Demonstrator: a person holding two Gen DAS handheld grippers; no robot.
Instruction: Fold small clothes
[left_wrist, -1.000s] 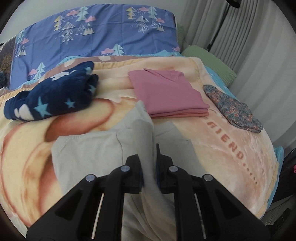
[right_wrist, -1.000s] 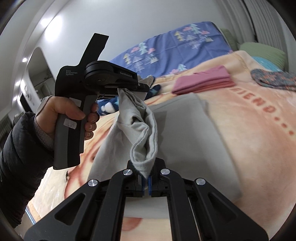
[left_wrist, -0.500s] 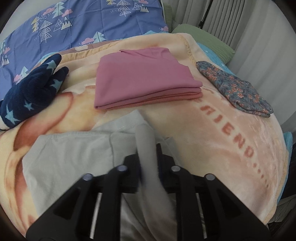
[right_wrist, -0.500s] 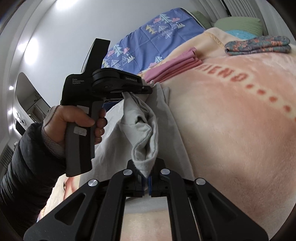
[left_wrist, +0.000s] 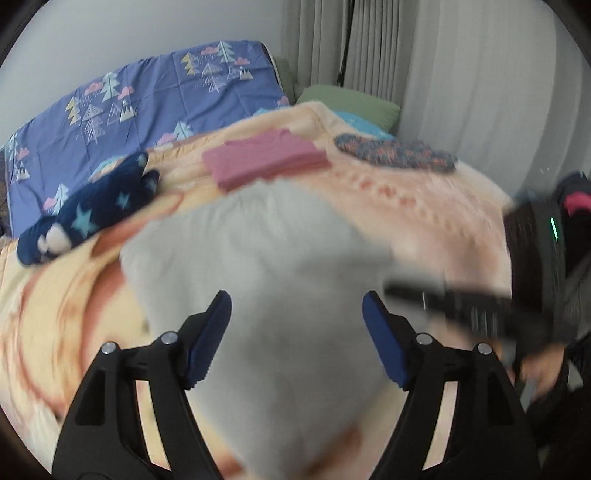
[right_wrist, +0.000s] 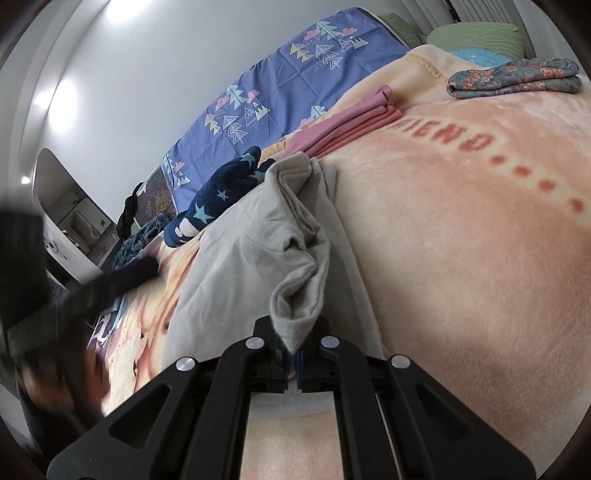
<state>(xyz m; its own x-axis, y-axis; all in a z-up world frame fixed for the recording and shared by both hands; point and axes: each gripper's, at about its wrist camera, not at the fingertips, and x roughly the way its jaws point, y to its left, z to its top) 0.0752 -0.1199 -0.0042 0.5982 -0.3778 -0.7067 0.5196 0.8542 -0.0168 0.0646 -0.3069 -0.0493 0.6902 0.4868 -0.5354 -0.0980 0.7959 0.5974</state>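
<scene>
Spreading its jaws, the left gripper hovers over the grey garment on the bed blanket, pads clear of the cloth; a pink folded stack lies well ahead. From the right wrist, the right gripper pinches a bunched fold of that grey garment, which trails ahead and left; a star-print cloth lies beyond.

Peach plush blanket is covering the bed, red lettering "FRIEND....." showing across it. Blue quilt with tree and cloud print is lying along the wall side. Green pillow is sitting at the far corner beside pale curtains. White cabinet or appliance, possibly, is standing at the far left; too distorted to confirm.
</scene>
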